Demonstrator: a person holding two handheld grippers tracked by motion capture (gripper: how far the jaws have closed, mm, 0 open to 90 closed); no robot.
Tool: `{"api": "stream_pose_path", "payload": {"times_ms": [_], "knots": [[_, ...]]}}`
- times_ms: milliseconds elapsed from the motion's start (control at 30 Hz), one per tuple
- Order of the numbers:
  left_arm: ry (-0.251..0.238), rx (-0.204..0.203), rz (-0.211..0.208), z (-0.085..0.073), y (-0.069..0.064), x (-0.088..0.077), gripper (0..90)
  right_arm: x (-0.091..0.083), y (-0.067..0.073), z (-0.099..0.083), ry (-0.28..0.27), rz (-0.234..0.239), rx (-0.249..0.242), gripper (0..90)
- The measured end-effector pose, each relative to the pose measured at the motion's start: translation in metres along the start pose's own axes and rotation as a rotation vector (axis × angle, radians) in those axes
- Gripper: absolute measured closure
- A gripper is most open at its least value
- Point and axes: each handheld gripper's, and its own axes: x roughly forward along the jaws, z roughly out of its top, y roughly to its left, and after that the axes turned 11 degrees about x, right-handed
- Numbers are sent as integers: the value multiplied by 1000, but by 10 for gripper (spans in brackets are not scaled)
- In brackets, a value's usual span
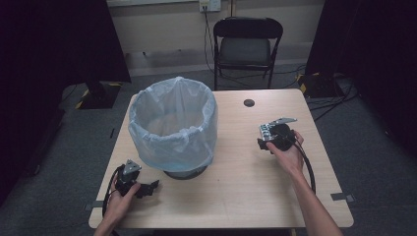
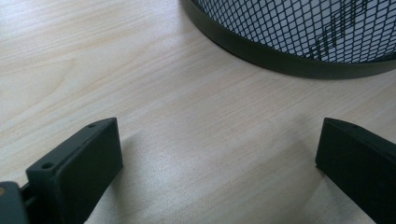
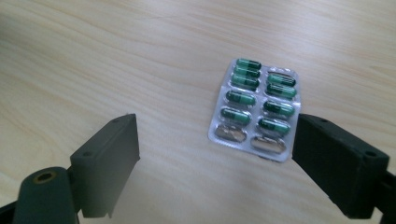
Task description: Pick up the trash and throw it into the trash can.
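Note:
A black mesh wastebasket [image 1: 173,123] lined with a pale blue bag stands left of centre on the wooden table [image 1: 246,182]. Its dark base [image 2: 289,51] lies just beyond my left gripper [image 2: 219,154], which is open over bare wood. In the high view the left gripper [image 1: 150,188] sits near the front left corner, pointing toward the bin. A silver blister pack [image 3: 254,109] of green capsules, two pockets empty, lies flat on the table. My right gripper [image 3: 219,154] hovers open above it, its right jaw beside the pack's corner. In the high view the pack [image 1: 266,131] lies at the right gripper [image 1: 269,140].
A small round cable hole [image 1: 249,103] sits near the table's far edge. A black folding chair [image 1: 247,44] stands behind the table. Cables and a box [image 1: 322,86] lie on the floor at the back right. Bare wood spans the table's middle and front.

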Motion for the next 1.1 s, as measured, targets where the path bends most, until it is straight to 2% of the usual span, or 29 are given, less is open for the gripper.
{"api": "stream_pose_path", "payload": {"times_ms": [33,100,167,233,267,333,367,433,500,567,633,667,733,833,867,1033,1100], "knots": [[0,0,0,0,0,0,0,3,-1,2,-4,6,17,149],[1,0,1,0,0,0,0,8,-2,7,-11,-20,17,144],[0,0,0,0,0,0,0,15,-5,13,6,1,36,160],[1,1,1,0,0,0,0,19,-7,17,-4,-30,34,132],[1,0,1,0,0,0,0,23,-8,21,8,-30,34,150],[2,1,1,0,0,0,0,26,-13,25,-9,-41,46,155],[2,1,1,0,0,0,0,32,-17,30,18,-37,62,151],[1,0,1,0,0,0,0,34,-19,31,23,-27,65,151],[0,-1,0,0,0,0,0,37,-19,34,11,-49,56,139],[0,-1,1,0,0,0,0,43,-19,36,50,-27,65,165],[0,-3,3,0,-1,0,2,49,-20,39,56,-42,65,150],[0,-3,3,0,-1,0,2,54,-22,40,69,-52,87,146],[0,-4,3,0,-1,0,2,59,-24,39,90,-69,91,148],[0,-4,3,0,-1,0,2,61,-24,37,97,-70,94,153],[-1,-3,3,0,-1,0,2,62,-24,35,97,-88,99,160],[-2,-3,7,0,-1,0,5,66,-23,29,121,-74,108,145],[-2,-4,7,0,-1,0,5,66,-23,28,111,-73,120,142]]}}
